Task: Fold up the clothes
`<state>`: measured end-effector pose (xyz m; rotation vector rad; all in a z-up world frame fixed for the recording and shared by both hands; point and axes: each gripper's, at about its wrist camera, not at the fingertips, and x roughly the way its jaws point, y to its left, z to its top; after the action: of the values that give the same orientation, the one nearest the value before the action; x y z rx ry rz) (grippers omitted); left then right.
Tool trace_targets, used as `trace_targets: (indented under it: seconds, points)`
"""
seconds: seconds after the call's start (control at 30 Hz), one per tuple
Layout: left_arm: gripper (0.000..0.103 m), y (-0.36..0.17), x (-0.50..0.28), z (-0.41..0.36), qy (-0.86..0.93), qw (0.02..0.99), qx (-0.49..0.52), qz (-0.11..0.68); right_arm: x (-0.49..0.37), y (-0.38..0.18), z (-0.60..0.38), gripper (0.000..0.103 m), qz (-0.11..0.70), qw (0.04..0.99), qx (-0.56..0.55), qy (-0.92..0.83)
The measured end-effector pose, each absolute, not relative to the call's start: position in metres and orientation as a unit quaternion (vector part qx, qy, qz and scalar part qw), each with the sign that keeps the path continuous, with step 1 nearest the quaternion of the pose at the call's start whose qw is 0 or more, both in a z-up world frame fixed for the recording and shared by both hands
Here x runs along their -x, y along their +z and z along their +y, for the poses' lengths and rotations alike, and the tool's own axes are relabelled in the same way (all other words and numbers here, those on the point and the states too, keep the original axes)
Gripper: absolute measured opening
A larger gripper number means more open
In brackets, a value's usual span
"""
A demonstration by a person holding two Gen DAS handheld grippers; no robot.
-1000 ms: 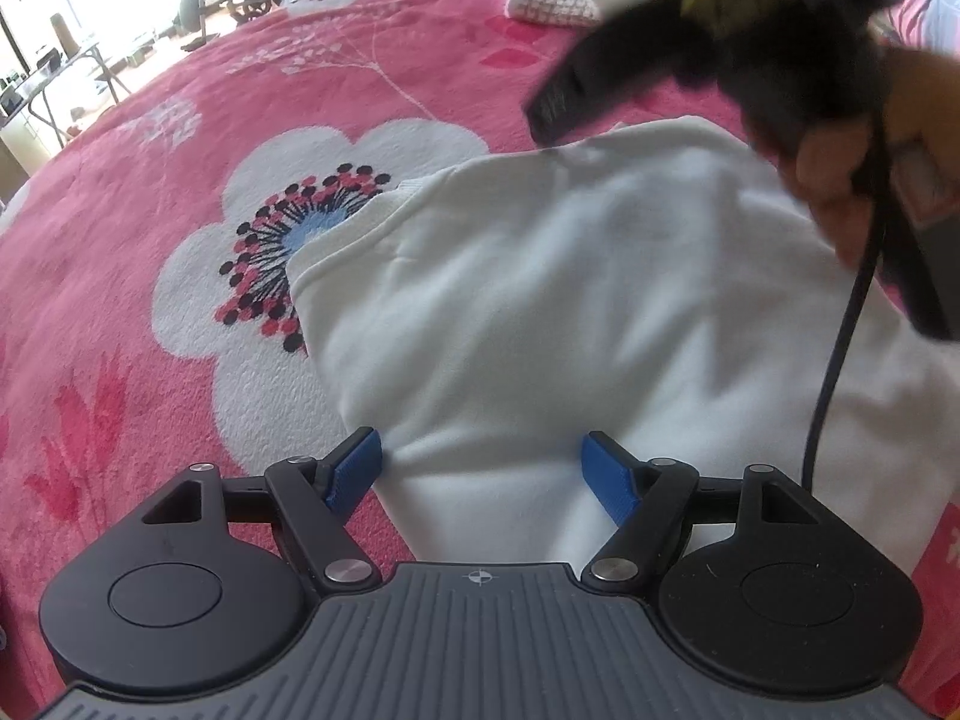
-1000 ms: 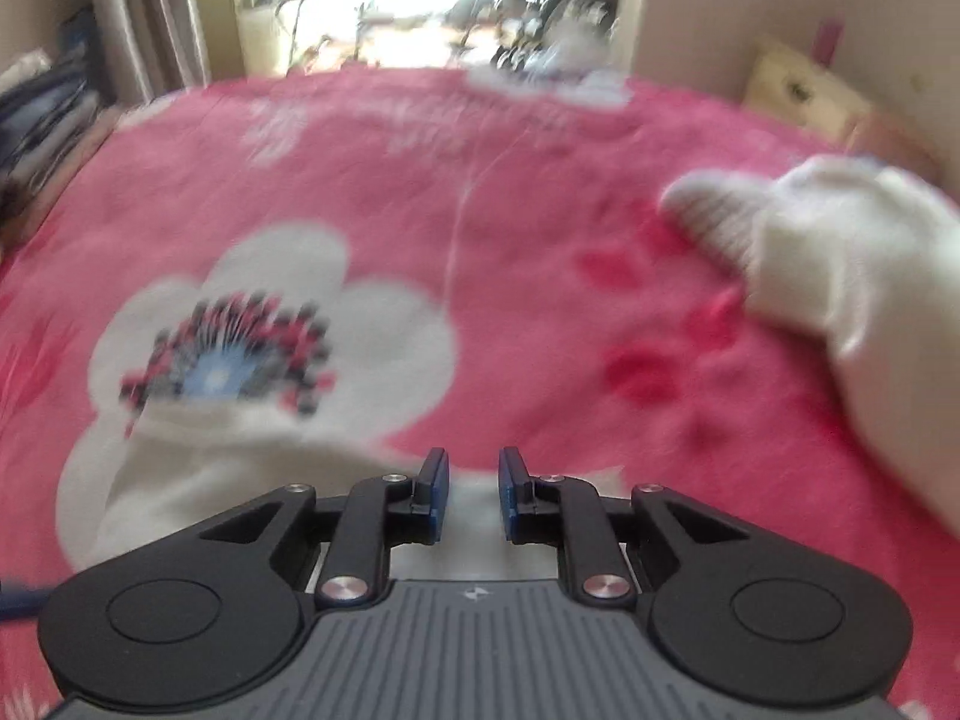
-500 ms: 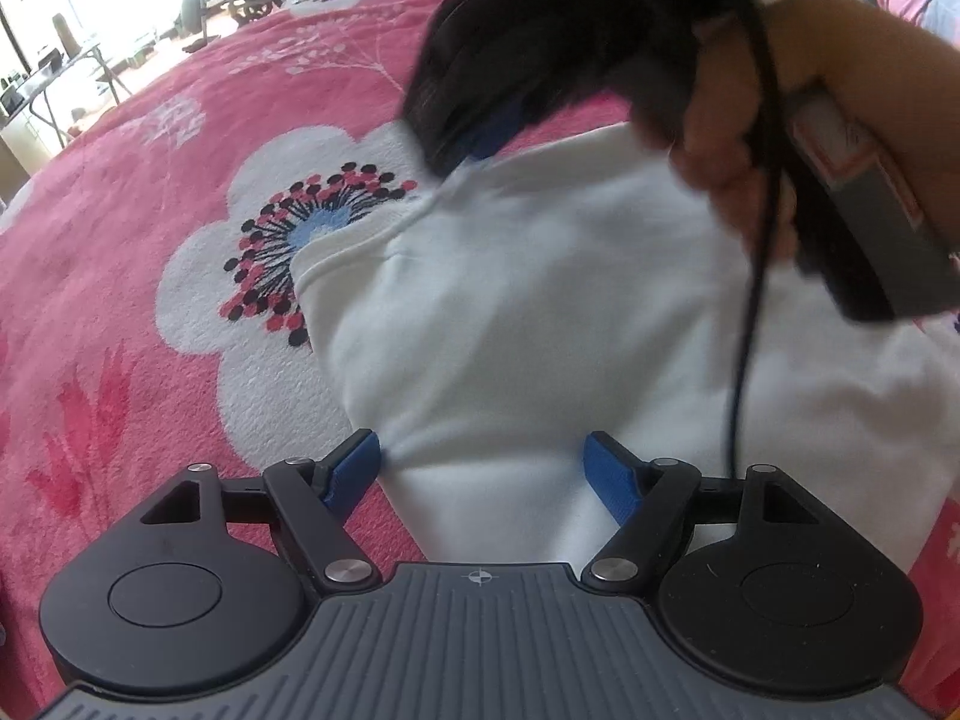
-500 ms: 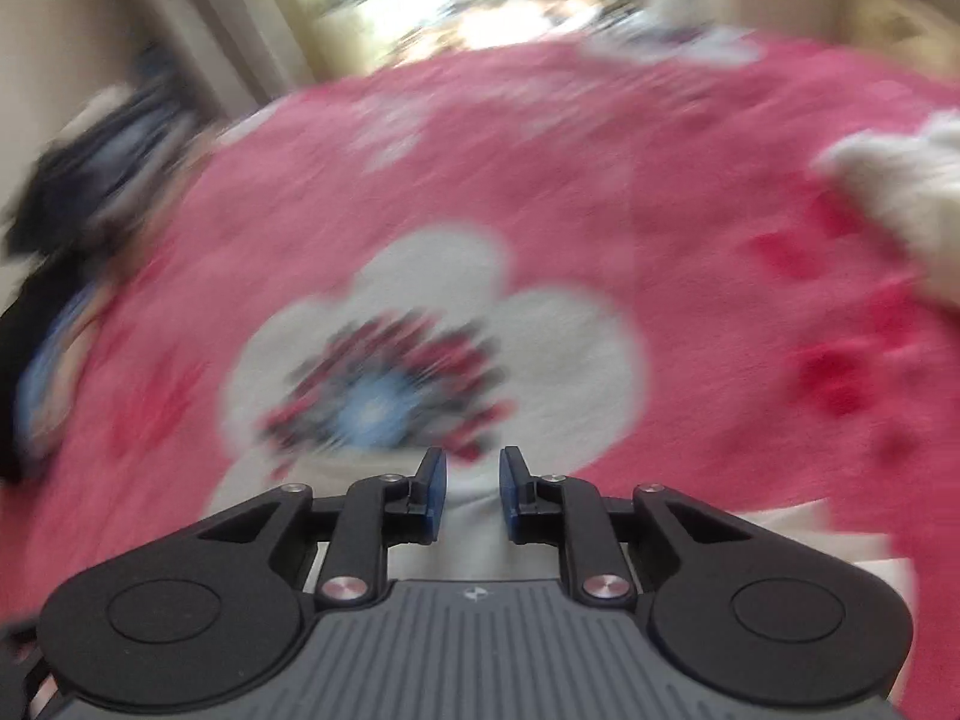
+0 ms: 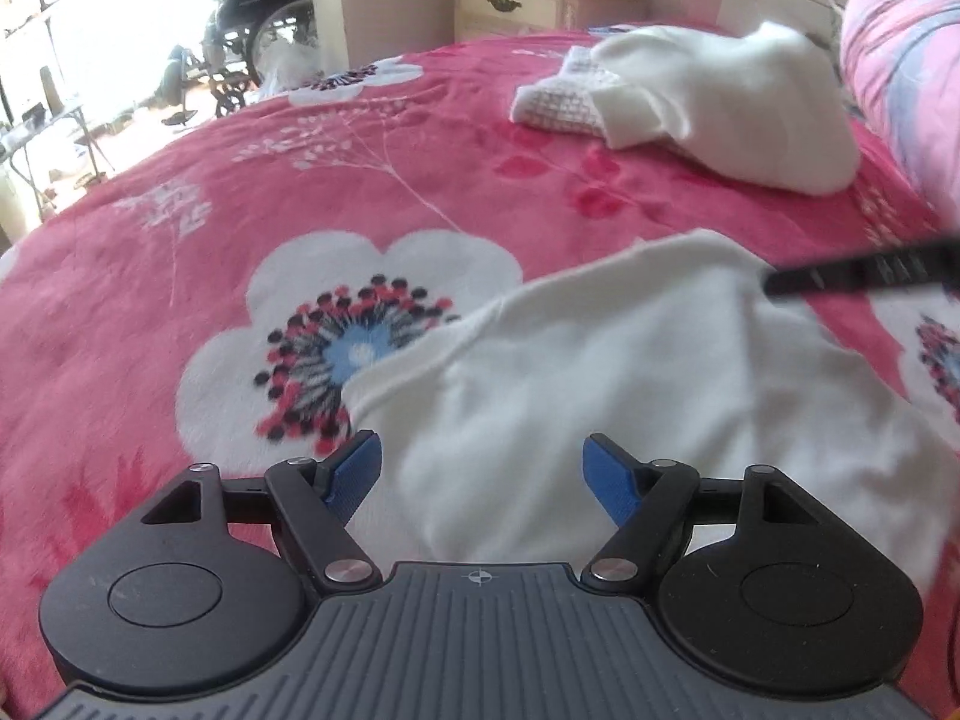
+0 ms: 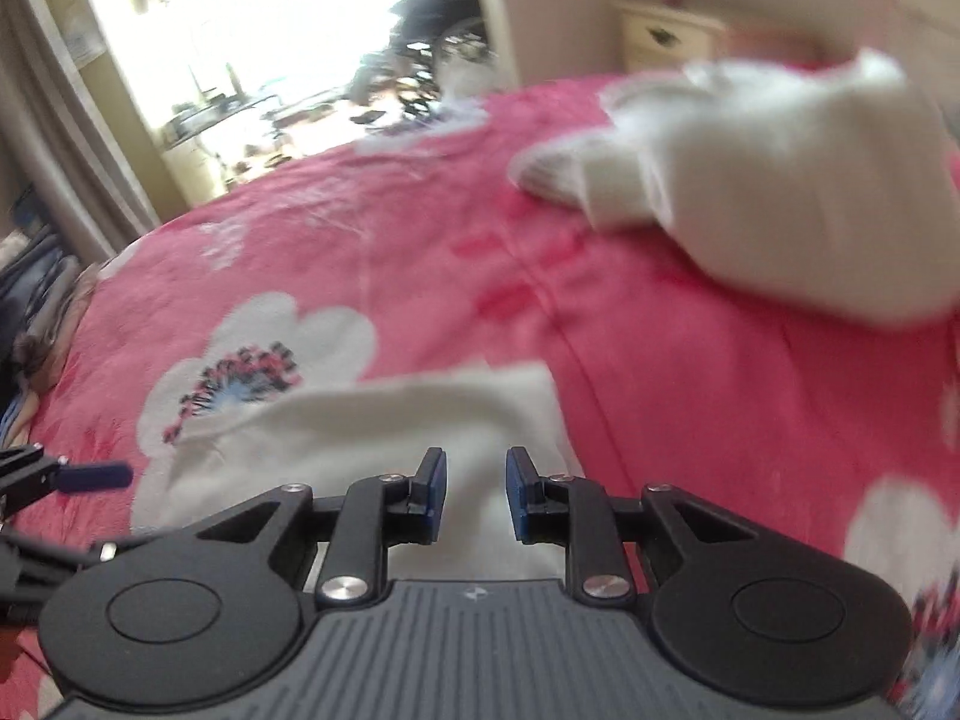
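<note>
Moved: right gripper [image 6: 474,492] has left the left wrist view's upper right; only a dark blurred strip at the right edge.
Jaws: left gripper [image 5: 480,474] wide open over white garment [image 5: 600,384]; right narrowly apart, gripping nothing.
Garment: lower centre, long axis toward upper right.
Room: pink blanket [image 5: 300,180] bare at left.
Right view only: curtain [image 6: 54,138].

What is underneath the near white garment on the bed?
The white garment lies on the pink floral blanket, overlapping one printed flower. Anything beneath its middle is covered.

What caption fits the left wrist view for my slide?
Left gripper, jaws wide open, above a white garment on the pink floral blanket; second white garment beyond.
</note>
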<state>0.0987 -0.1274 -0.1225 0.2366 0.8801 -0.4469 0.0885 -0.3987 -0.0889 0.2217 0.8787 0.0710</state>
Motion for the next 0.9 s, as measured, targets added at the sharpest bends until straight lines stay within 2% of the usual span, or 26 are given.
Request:
trace_targets:
  seconds: [0.13, 0.23, 0.3, 0.9]
  points:
    - [0.075, -0.140, -0.112, -0.129, -0.219, 0.866, -0.109, 0.435, -0.087, -0.106, -0.399, 0.022, 0.432, 0.897, -0.090, 0.015]
    - [0.076, -0.146, -0.114, -0.125, -0.223, 0.862, -0.096, 0.446, -0.088, -0.119, -0.401, 0.017, 0.436, 0.898, -0.065, -0.003]
    - [0.076, -0.147, -0.114, -0.124, -0.226, 0.861, -0.094, 0.446, -0.088, -0.125, -0.406, 0.023, 0.435, 0.898, -0.068, -0.011]
    - [0.078, -0.144, -0.111, -0.128, -0.211, 0.863, -0.100, 0.449, -0.087, -0.129, -0.408, 0.023, 0.429, 0.900, -0.072, -0.027]
